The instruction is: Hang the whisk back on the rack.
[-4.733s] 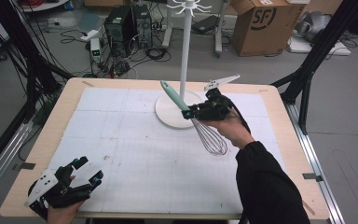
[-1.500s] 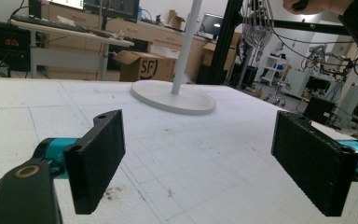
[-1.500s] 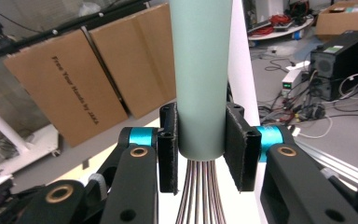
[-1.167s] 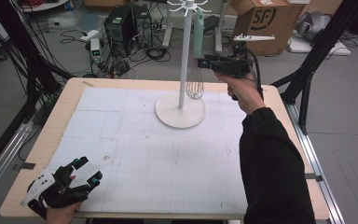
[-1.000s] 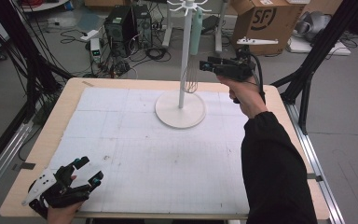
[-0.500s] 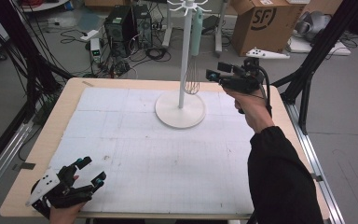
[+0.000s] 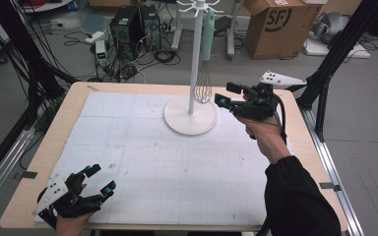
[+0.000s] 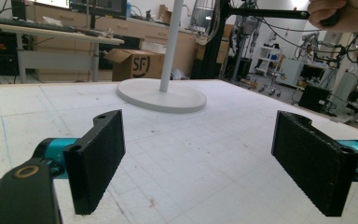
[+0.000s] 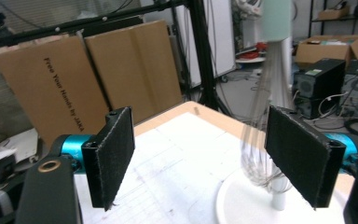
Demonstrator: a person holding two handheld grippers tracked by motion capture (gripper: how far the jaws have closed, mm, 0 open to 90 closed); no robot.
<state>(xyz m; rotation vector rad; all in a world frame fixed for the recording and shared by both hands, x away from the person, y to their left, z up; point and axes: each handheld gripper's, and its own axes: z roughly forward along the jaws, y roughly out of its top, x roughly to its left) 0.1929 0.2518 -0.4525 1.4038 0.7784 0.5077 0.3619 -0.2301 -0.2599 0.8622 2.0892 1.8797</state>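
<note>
The whisk [image 7: 204, 69] is hanging by its mint handle from a hook of the white stand [image 7: 191, 116] at the far side of the tabletop [image 7: 142, 162]. The right tool [image 7: 222, 94] is hovering just right of the wires, jaws having just been opening – nothing between them. Risk: a careless sideways move is liable to clip the wires and unhook the whisk. The left tool [image 7: 100, 180] is resting released at the near left corner.
</note>
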